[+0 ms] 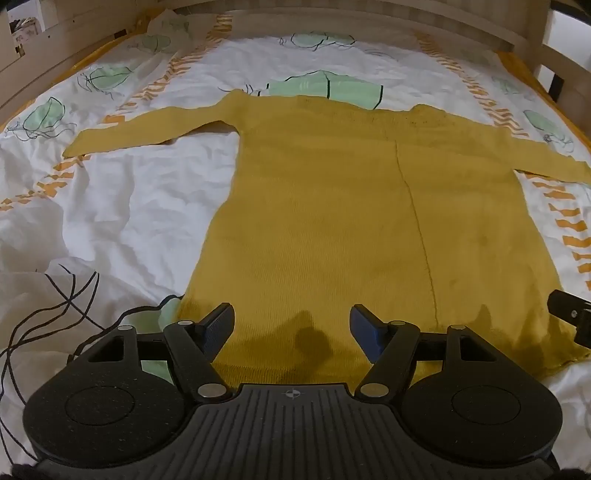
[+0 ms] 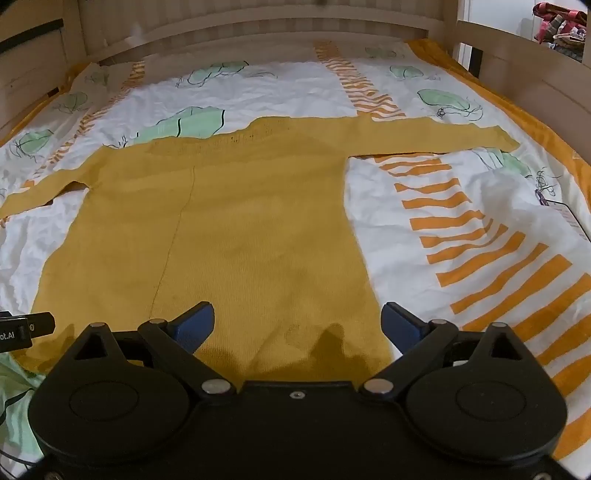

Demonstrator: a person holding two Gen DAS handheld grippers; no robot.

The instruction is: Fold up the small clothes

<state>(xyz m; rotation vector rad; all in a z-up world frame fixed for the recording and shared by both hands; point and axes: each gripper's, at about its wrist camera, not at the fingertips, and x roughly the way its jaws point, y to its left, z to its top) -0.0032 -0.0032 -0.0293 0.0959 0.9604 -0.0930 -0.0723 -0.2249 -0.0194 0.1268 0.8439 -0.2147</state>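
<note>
Your left tongs (image 1: 291, 321) and right tongs (image 2: 297, 319) both gape wide over the near hem of the mustard sweater (image 1: 351, 206), gripping nothing, and their bodies hide the hem's edge. The sweater lies flat on the bed's patterned duvet (image 2: 461, 221), sleeves spread; your left-hand sleeve tip runs out of the right view.

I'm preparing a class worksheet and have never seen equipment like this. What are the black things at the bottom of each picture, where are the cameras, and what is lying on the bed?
A person holds one two-finger gripper in each hand; a camera on each looks forward along its fingers. One picture shows the left gripper, the other the right gripper. Both are open and hold nothing. A mustard sweater lies flat, sleeves spread, on a patterned bedsheet inside a wooden bed frame. Both grippers hover at its near hem.
</note>
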